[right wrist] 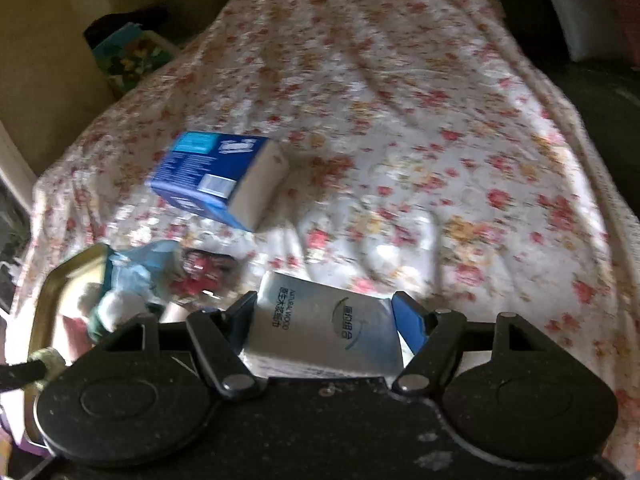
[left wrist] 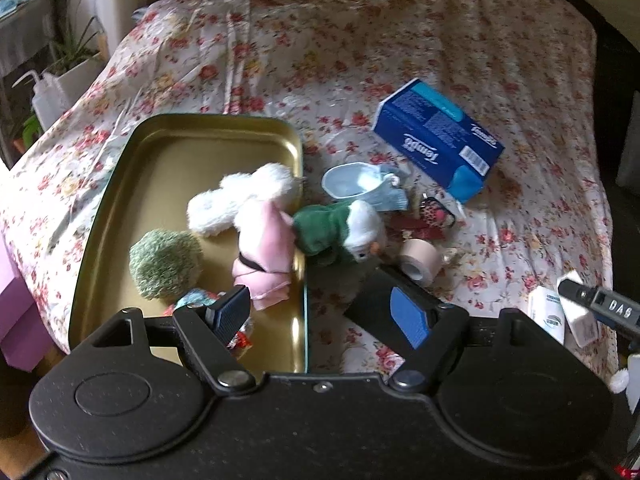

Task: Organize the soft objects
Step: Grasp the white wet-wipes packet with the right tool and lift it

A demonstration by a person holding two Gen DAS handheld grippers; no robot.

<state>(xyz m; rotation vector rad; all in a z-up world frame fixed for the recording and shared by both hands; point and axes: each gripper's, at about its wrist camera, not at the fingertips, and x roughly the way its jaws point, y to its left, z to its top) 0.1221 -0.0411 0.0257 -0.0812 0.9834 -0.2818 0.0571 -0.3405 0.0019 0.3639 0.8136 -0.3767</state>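
In the left wrist view a gold tin tray (left wrist: 168, 168) holds a white plush (left wrist: 240, 200), a pink cloth doll (left wrist: 268, 256) and a fuzzy green ball (left wrist: 166, 264). A green-and-white plush (left wrist: 336, 232) lies against the tray's right rim, with a light-blue sock (left wrist: 360, 186) just behind it. My left gripper (left wrist: 320, 314) hangs open over the tray's near right corner with nothing between its fingers. In the right wrist view my right gripper (right wrist: 326, 320) is shut on a silver tissue pack (right wrist: 328, 332), held above the floral sheet.
A blue tissue box (left wrist: 436, 140) lies on the floral bedsheet (left wrist: 400, 40) beyond the toys. A tape roll (left wrist: 418, 258) and a red patterned item (left wrist: 432, 216) lie right of the tray. Plants and a squeeze bottle (left wrist: 46, 96) stand off the left edge.
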